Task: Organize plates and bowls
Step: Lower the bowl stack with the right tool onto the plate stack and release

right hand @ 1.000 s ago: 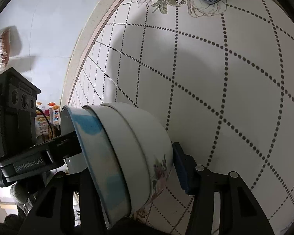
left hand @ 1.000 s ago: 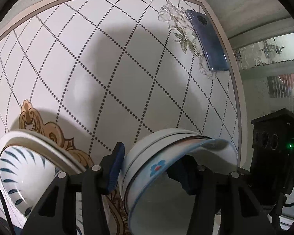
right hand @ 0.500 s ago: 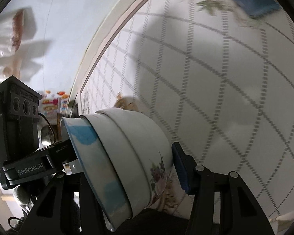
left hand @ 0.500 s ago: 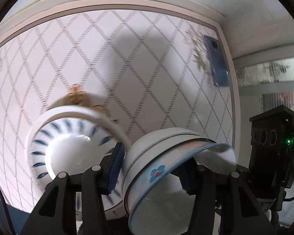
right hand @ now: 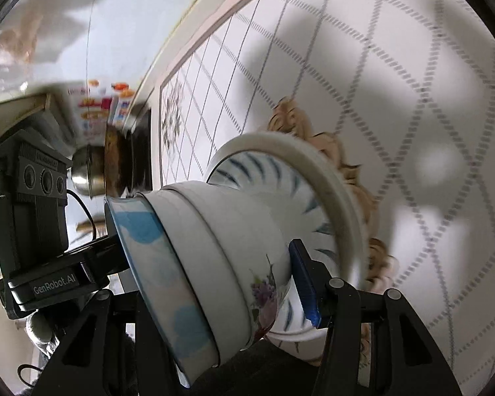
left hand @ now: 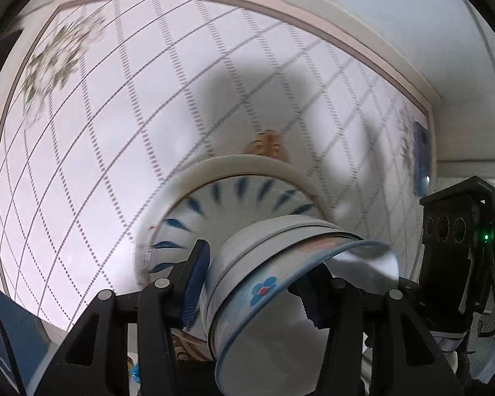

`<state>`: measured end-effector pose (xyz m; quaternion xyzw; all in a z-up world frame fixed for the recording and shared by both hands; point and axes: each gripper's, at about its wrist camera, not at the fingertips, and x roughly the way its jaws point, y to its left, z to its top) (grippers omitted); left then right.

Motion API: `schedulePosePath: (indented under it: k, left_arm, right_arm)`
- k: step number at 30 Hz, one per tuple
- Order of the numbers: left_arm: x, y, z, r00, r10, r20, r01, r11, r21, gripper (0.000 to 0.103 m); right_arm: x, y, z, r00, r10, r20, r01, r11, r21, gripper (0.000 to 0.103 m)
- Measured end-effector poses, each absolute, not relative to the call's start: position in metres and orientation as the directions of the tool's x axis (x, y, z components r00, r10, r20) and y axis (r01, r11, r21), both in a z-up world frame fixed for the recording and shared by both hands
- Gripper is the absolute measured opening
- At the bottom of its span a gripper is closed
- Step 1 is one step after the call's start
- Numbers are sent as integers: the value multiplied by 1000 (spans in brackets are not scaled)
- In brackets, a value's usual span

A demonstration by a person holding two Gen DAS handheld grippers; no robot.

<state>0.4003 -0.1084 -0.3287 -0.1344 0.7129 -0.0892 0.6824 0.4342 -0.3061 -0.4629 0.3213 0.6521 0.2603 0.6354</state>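
Note:
Both grippers clamp one stack of nested white bowls (left hand: 280,270), the inner one with a blue rim and blue flower, from opposite sides. My left gripper (left hand: 250,283) is shut on the stack; so is my right gripper (right hand: 214,280), where the stack (right hand: 214,257) shows a purple flower print. The stack hangs tilted just above a larger white bowl with blue leaf strokes (left hand: 234,198), also in the right wrist view (right hand: 280,178), which sits on the table.
The table (left hand: 115,132) has a white cloth with a dotted diamond grid and flower prints. A blue phone (left hand: 420,161) lies at its far right edge. Beyond the table edge in the right wrist view are a metal pot (right hand: 89,171) and packages.
Both grippers have carried the bowl stack across the table, away from the phone. The blue-leaf bowl has come from the left edge to right under the stack.

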Motion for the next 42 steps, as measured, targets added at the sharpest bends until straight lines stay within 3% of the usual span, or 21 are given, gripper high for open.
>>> schedulePosePath:
  k: [8, 23, 34, 39, 42]
  left_arm:
    - [400, -91, -349, -41, -320, -946, -123, 942, -313, 48]
    - [405, -102, -343, -8, -262, -965, -27, 965, -262, 46]
    - [374, -97, -296, 150, -150, -977, 82, 987, -139, 48]
    - [354, -84, -266, 233, -150, -961, 118, 985, -125, 50]
    - [342, -79, -251, 290, -134, -947, 140, 985, -97, 67]
  right_arm:
    - [444, -272, -482, -39, 726, -686, 71, 687, 723, 54]
    - [443, -278, -483, -40, 684, -729, 85, 729, 679, 54]
    - [424, -296, -414, 118, 567, -815, 2, 821, 571, 54]
    - [394, -289, -368, 237, 484, -842, -19, 869, 495, 72]
    - [372, -284, -345, 309, 435, -846, -3, 890, 456, 89]
